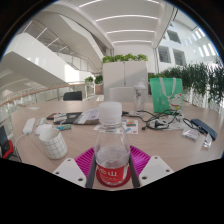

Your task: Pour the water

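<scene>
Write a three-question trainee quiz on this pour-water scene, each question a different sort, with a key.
1. True or false: the bottle stands between the gripper fingers and has a white cap.
2. Multiple choice: which object sits on the table to the left of the bottle? A) a white cup B) a red kettle C) a blue bowl
3. Fill in: the label on the bottle is mostly ___ in colour.

Key: 1 true; 2 A; 3 red.
</scene>
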The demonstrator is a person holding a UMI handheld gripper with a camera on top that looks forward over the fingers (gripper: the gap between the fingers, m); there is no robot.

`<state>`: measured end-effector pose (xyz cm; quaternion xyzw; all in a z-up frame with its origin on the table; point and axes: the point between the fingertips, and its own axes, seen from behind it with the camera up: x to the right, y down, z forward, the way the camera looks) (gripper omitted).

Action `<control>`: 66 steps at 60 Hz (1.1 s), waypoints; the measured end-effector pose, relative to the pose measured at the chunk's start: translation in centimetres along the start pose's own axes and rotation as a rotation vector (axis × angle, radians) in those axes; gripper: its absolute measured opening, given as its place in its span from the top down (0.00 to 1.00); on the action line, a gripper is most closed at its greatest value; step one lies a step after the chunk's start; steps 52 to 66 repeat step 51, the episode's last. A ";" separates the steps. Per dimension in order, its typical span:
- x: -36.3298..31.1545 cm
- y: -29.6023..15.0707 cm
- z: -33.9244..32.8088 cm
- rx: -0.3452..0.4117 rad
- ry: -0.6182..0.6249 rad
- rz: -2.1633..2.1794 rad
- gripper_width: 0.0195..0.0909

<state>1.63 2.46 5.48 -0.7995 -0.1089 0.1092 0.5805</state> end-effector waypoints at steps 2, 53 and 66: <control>0.3 0.6 -0.3 -0.046 0.013 -0.012 0.48; -4.5 -7.1 -33.7 -0.107 0.242 0.090 0.09; -4.5 -7.1 -33.7 -0.107 0.242 0.090 0.09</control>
